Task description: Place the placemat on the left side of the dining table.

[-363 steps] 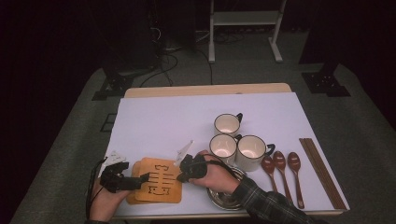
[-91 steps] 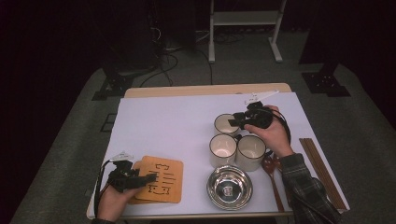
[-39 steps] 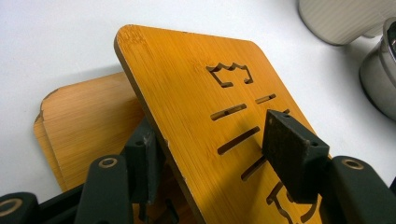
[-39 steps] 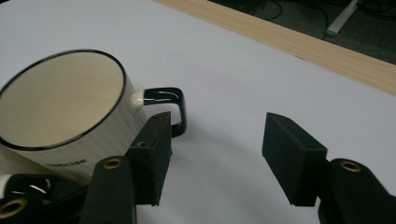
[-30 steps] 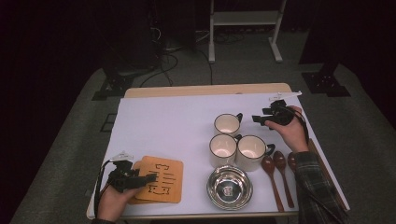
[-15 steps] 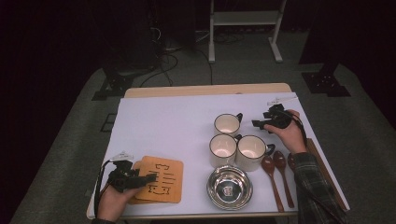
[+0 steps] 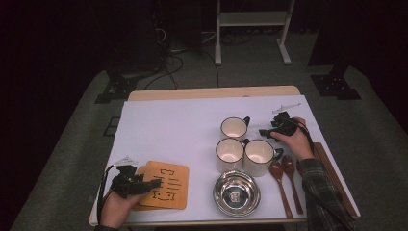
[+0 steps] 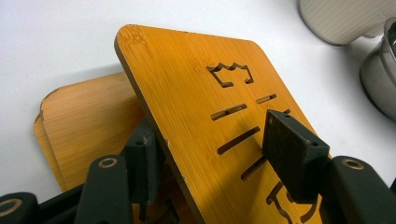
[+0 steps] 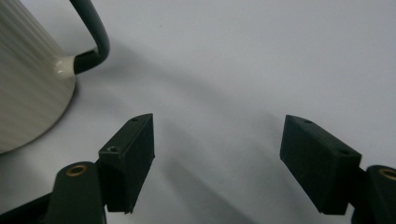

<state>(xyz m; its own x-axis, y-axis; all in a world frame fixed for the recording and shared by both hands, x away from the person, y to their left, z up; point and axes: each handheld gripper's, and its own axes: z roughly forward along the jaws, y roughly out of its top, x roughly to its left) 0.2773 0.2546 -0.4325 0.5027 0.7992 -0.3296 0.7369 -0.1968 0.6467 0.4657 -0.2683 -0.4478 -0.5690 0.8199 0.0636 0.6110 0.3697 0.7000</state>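
Note:
My left gripper (image 7: 146, 184) (image 8: 217, 154) is shut on the top bamboo board (image 7: 166, 185) (image 8: 205, 116), a flat piece with cut-out slots. One pad lies on the board's face and the other under its edge. It holds the board tilted up over a second board (image 8: 84, 126) on the white table. My right gripper (image 7: 265, 131) (image 9: 217, 158) is low over the table, just right of the three cream mugs (image 7: 234, 128). Its jaws have just been opening, and nothing is between them. A ribbed mug (image 9: 25, 79) with a dark handle (image 9: 95, 39) stands to the left of the jaws.
A steel bowl (image 7: 236, 193) sits at the front in the high view, below two of the mugs (image 7: 230, 153) (image 7: 260, 156). Two wooden spoons (image 7: 285, 180) and a wooden strip (image 7: 332, 175) lie at the right. A mug (image 8: 345, 18) and the bowl (image 8: 380, 79) stand beyond the board.
My right hand has come down toward the table beside the mugs, and its jaws stand wider apart. The left hand and its board have not moved.

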